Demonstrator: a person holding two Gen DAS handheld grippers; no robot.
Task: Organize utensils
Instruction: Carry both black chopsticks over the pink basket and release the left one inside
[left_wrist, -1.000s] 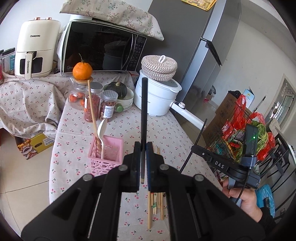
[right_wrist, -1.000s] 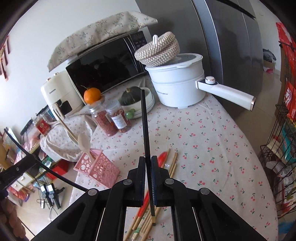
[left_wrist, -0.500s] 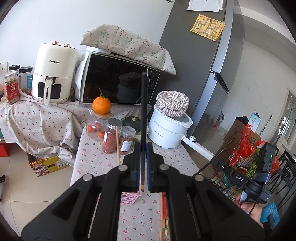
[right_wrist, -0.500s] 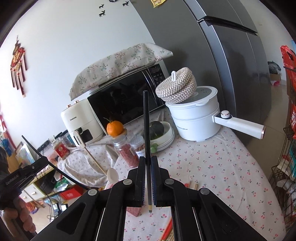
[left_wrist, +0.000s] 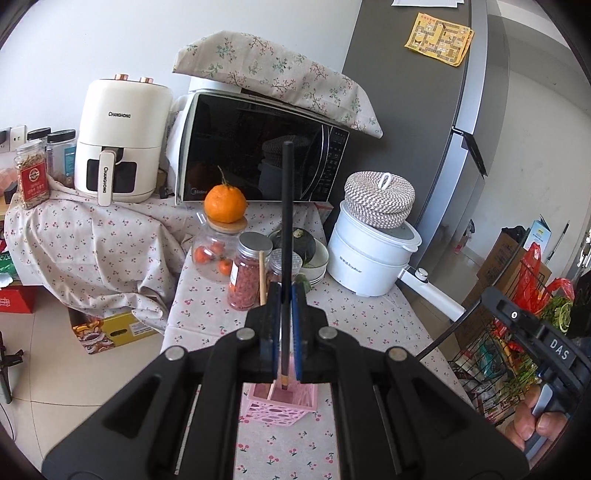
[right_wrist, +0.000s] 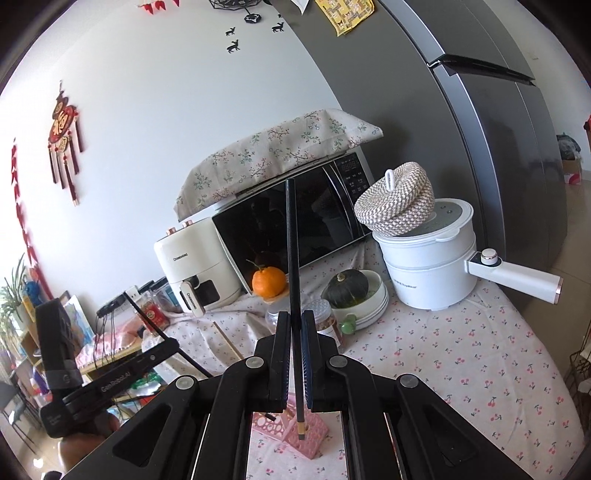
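While each tool clamps a black chopstick upright, we hold both above the pink basket (left_wrist: 277, 404) on the cherry-print table (left_wrist: 373, 325). Our left tool (left_wrist: 283, 325) pinches its chopstick (left_wrist: 286, 236) with the lower tip over the basket's open top. Our right tool (right_wrist: 295, 354) grips the second chopstick (right_wrist: 293, 280), its banded tip hanging just over the basket's near edge. A wooden stick (left_wrist: 262, 277) rises from the basket beside the left tool. Farther back stand spice jars (left_wrist: 245, 275), an orange (left_wrist: 225, 203), a white pot (left_wrist: 369, 258) and a microwave (left_wrist: 258, 147).
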